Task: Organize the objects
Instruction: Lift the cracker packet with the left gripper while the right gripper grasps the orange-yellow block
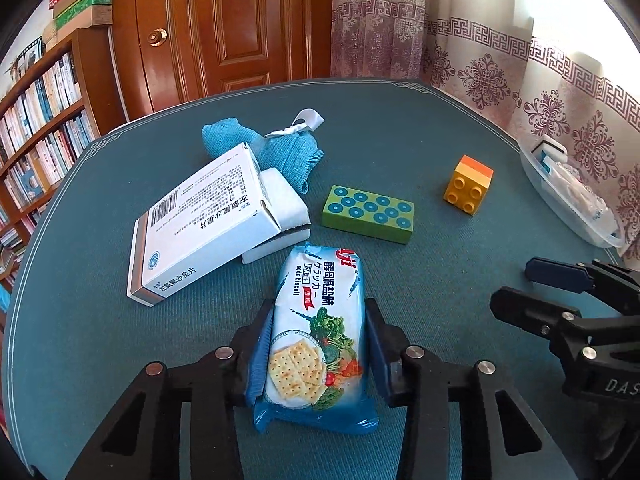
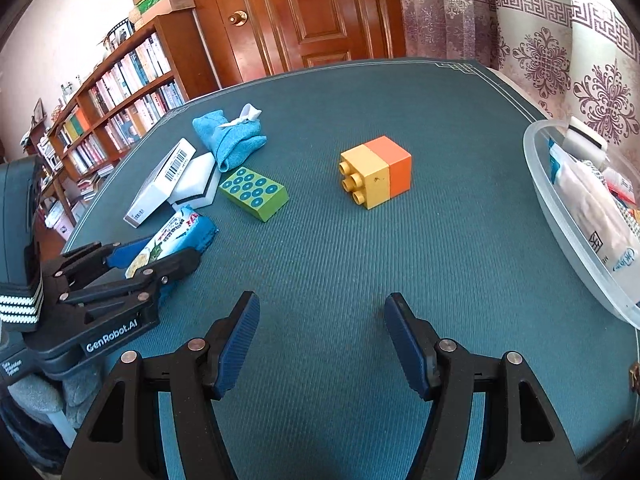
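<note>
The left gripper [image 1: 318, 344] is clamped on a blue-and-white plastic packet of soda biscuits [image 1: 316, 332], its two blue-padded fingers [image 1: 378, 350] pressing the packet's long sides near its lower half. The packet lies lengthwise between the fingers, its far end pointing away over the teal woven tablecloth [image 1: 420, 140]; whether it is lifted or resting on the cloth cannot be told. From the right wrist view the same gripper [image 2: 156, 256] appears at the left with the packet [image 2: 176, 236] held in it.

Just beyond the packet's far end a white cardboard medicine box with a barcode [image 1: 200, 224] leans tilted on a white sponge block [image 1: 286, 208]. Behind these lies a bundled light-blue cloth tied with a white ribbon [image 1: 280, 148]. To the right of the sponge, close to the packet's far end, sits a green rectangular block printed with blue dots [image 1: 368, 214], and further right a yellow-and-orange studded toy brick [image 1: 468, 184] lies on its side, studs facing the cameras.

The right gripper [image 2: 322, 336] hovers spread wide with nothing between its fingers, near the table's front edge, well apart from the toy brick [image 2: 376, 172]. A clear plastic bin [image 2: 560, 204] holding white packets sits at the table's right edge, beside a patterned curtain [image 2: 600, 92]
</note>
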The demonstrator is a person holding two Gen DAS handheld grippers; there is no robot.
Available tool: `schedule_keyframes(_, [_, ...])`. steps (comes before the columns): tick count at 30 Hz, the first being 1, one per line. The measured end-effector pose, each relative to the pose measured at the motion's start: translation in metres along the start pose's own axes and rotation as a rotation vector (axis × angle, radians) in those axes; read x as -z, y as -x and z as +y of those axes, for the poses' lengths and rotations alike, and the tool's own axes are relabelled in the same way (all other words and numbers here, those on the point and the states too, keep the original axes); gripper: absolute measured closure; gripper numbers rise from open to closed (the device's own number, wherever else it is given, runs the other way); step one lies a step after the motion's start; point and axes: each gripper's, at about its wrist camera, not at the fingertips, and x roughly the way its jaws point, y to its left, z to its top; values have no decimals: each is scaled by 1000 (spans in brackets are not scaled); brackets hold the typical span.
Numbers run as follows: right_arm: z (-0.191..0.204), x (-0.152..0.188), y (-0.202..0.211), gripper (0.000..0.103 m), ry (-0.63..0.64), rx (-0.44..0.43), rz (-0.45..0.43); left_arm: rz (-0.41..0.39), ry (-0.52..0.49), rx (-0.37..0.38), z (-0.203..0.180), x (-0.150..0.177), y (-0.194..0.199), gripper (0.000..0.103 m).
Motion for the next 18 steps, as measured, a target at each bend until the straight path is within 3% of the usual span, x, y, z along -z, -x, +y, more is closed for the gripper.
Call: schedule_keyframes(18, [-25, -62, -37, 37, -52, 114, -55, -9, 33, 44, -3, 6, 4, 59])
